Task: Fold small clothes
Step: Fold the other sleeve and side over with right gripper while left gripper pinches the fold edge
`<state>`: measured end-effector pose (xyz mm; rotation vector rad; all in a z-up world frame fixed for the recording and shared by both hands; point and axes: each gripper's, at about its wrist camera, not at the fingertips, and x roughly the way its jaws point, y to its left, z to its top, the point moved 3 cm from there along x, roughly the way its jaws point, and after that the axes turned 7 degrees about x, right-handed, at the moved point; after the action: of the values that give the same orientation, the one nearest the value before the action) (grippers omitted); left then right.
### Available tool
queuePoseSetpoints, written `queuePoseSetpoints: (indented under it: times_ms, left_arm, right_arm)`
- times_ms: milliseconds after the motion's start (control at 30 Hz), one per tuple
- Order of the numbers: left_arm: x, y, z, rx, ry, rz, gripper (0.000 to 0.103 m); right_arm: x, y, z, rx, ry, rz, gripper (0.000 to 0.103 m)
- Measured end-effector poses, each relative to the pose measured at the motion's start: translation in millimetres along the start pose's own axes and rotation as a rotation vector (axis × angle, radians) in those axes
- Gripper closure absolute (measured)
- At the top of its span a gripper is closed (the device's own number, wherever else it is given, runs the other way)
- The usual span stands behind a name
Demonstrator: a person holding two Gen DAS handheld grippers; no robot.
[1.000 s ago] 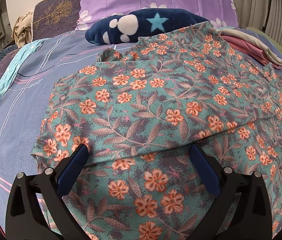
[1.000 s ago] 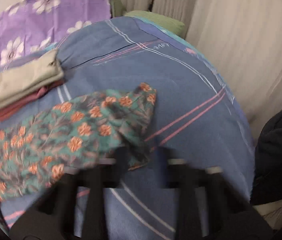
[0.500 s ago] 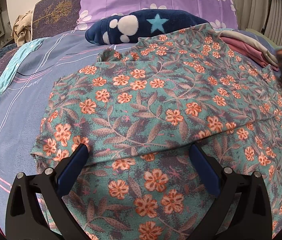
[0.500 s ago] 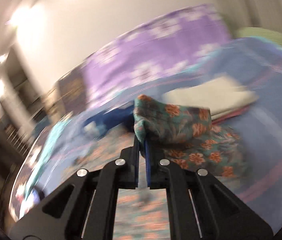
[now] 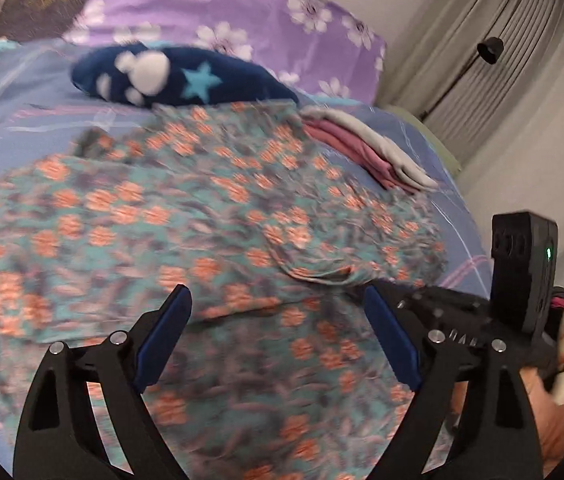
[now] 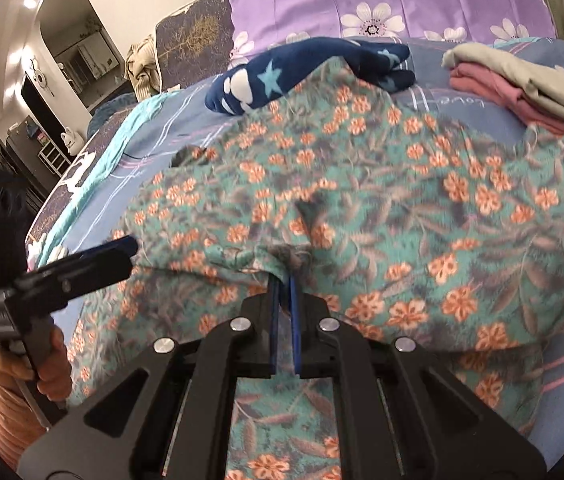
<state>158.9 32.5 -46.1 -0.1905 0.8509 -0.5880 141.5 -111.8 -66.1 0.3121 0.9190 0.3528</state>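
On the bed (image 6: 461,100), the floral garment (image 6: 401,216) lies spread, its right part folded over. The right gripper (image 6: 285,280) is clamped on a bunched edge of it. The left gripper (image 5: 278,320) hovers above the garment, spread wide and holding nothing. Folded clothes (image 6: 521,84) sit beyond.

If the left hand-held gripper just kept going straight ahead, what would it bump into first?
Probably the floral garment spread on the bed: the open left hand-held gripper points low across it. Depth is unclear in this blurred view.
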Motion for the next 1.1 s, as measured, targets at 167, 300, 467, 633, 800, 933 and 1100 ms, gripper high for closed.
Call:
queuePoseSetpoints:
  times_ms: [167,300,467,633,800,933,1100]
  left_arm:
    - [27.3,-10.5,3.7,-0.055,0.049,-0.099,0.014]
    - [53.2,-6.8,7.9,-0.106,0.109,-0.097,0.017]
    - [79.3,-20.0,14.3,-0.038,0.163,-0.069,0.065]
    - [70.2,-26.9,34.7,-0.024,0.101,-0.049,0.101]
    - [14.2,-41.8,68.8,0.083,-0.038,-0.008,0.101]
    - [-35.6,-41.1,82.2,0.167,-0.115,0.088,0.101]
    - [-74.0,-12.0,85.9,0.153,-0.156,0.183,0.101]
  right_arm:
    - [10.5,2.9,-11.9,-0.038,0.031,-0.024,0.095]
    - [13.1,-0.1,-15.7,-0.027,0.035,-0.019,0.095]
    - [13.8,-2.8,-16.4,-0.015,0.035,-0.009,0.095]
    - [4.0,-2.2,-15.7,-0.013,0.015,0.002,0.092]
    - [-34.4,-6.4,0.1,-0.036,-0.076,0.017,0.074]
    - [-53.1,-23.6,1.9,-0.033,-0.095,-0.018,0.069]
    - [-48.4,-44.9,-7.6,-0.026,-0.056,-0.094,0.069]
